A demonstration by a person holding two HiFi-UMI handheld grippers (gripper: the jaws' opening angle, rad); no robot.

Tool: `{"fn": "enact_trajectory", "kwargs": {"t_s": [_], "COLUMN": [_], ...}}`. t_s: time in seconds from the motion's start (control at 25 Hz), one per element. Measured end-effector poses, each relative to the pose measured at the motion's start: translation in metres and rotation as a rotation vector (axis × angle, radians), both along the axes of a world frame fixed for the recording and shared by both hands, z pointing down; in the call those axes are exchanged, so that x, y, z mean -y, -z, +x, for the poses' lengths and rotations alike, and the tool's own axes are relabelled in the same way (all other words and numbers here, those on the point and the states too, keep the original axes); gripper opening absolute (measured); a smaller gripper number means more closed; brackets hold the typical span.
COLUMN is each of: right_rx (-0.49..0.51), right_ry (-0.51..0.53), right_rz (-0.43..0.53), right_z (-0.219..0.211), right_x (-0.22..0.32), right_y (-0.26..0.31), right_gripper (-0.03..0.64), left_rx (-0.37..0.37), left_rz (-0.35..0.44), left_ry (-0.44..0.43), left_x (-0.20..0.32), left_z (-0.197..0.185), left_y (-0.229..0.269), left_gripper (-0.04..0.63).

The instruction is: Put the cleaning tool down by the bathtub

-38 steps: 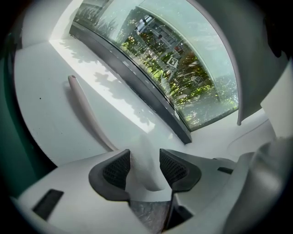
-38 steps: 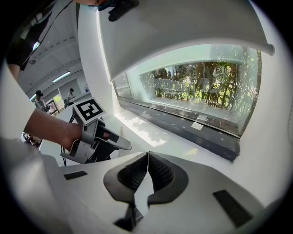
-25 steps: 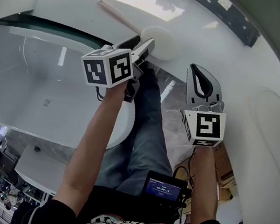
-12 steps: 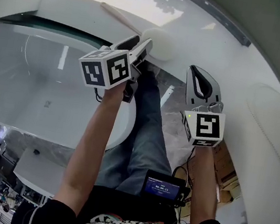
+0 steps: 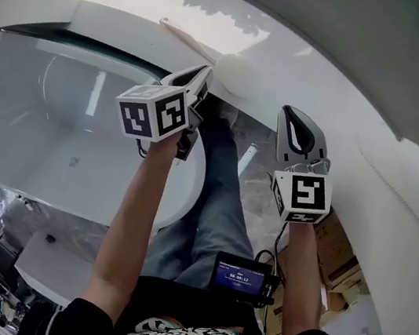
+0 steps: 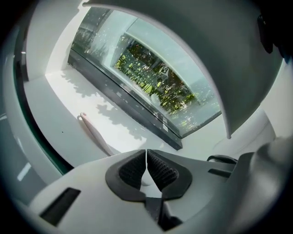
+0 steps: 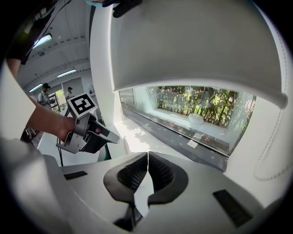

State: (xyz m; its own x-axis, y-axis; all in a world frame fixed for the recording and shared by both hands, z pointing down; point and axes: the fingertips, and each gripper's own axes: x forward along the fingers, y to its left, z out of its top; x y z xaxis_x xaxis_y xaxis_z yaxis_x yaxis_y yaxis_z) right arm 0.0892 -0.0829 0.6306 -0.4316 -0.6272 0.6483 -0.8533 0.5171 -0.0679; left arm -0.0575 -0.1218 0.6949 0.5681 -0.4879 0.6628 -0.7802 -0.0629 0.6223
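Lifting the left claw (image 5: 199, 75) slowly and straight away from the ledge (image 5: 129, 30) looks like the best way to end this step. The cleaning tool (image 5: 237, 73) already lies on that white ledge, right behind the bathtub (image 5: 195, 180) and under the window (image 6: 151, 77). So I think the job is almost done. The main thing now is not to bump the tool, because its round white head could roll or slide off the ledge.

The left claw is closing. Its two dark pads (image 6: 132, 170) meet at the tips and nothing is between them. The right claw (image 5: 294, 115) is pinched together too, and it holds nothing. It hangs off to the right, away from the tool.

In the head view, the tool's round head sits just beyond the tip of the left claw, a little to the right. It is very near, but I cannot tell if they touch. The long thin handle (image 6: 94, 133) points away to the left along the ledge. In the left gripper view, the handle runs down behind the top of the left claw (image 6: 146, 155).
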Motion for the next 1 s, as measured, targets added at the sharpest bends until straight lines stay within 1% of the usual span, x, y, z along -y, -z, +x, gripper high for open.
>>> {"fn": "enact_trajectory", "kwargs": {"t_s": [0.2,0.36,0.44,0.6,0.8,0.88,1.0], "right_rx": [0.019,0.024,0.031,0.034,0.037,0.04,0.053], "right_ry": [-0.02,-0.033,-0.05,-0.055,-0.07,-0.083,-0.105], "right_rz": [0.02,0.036,0.042,0.07,0.106,0.119,0.142], "right_z": [-0.001,-0.001,0.001,0.0,0.0,0.0,0.0], "right_x": [-0.005,-0.009,-0.01,-0.008,-0.009,-0.012,-0.018], "right_y": [0.02,0.047,0.062,0.09,0.123,0.138,0.162], "right_gripper": [0.028,0.028,0.028,0.028,0.028,0.028,0.028], "left_rx": [0.062,0.189,0.219,0.24,0.279,0.268,0.26], "left_rz": [0.092,0.188,0.224,0.29,0.404,0.426,0.425], "left_ry": [-0.012,-0.097,-0.121,-0.105,-0.066,-0.041,-0.04], "left_x": [-0.003,-0.009,-0.01,-0.003,0.002,-0.001,-0.011], "left_z": [-0.014,-0.022,-0.024,-0.033,-0.047,-0.053,-0.059], "left_y": [0.03,0.06,0.078,0.117,0.168,0.186,0.206], "left_gripper": [0.023,0.023,0.023,0.023,0.023,0.023,0.023]}}
